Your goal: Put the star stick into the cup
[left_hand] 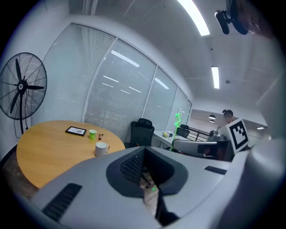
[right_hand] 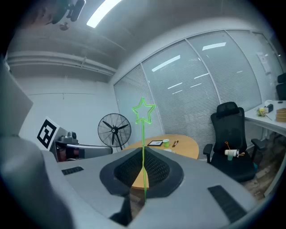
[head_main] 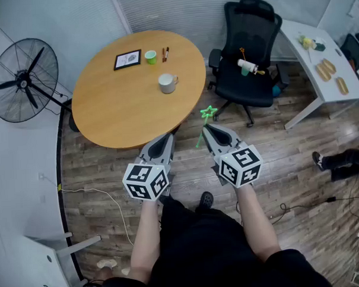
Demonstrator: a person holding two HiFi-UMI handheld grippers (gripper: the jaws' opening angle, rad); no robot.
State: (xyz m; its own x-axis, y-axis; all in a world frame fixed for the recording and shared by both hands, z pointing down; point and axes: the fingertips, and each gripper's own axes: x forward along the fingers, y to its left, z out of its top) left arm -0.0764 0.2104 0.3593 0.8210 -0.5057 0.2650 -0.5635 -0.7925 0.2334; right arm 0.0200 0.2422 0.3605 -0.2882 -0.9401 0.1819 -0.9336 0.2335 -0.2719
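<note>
A thin green star stick [head_main: 208, 113] stands up between the jaws of my right gripper [head_main: 208, 128], which is shut on its lower end. In the right gripper view the star [right_hand: 144, 110] rises above the closed jaws. A white mug [head_main: 168, 83] sits on the round wooden table [head_main: 119, 113], and a small green cup [head_main: 151, 57] stands farther back. Both grippers hover over the floor just short of the table's near edge. My left gripper [head_main: 168, 137] is shut with nothing in it; its view shows the mug [left_hand: 101, 148] ahead to the left.
A framed picture [head_main: 127, 59] and pens [head_main: 165, 52] lie by the green cup. A black office chair [head_main: 247, 59] stands right of the table, a floor fan [head_main: 23, 79] to the left, a white desk [head_main: 310, 75] far right. Another person's foot [head_main: 340, 159] is at right.
</note>
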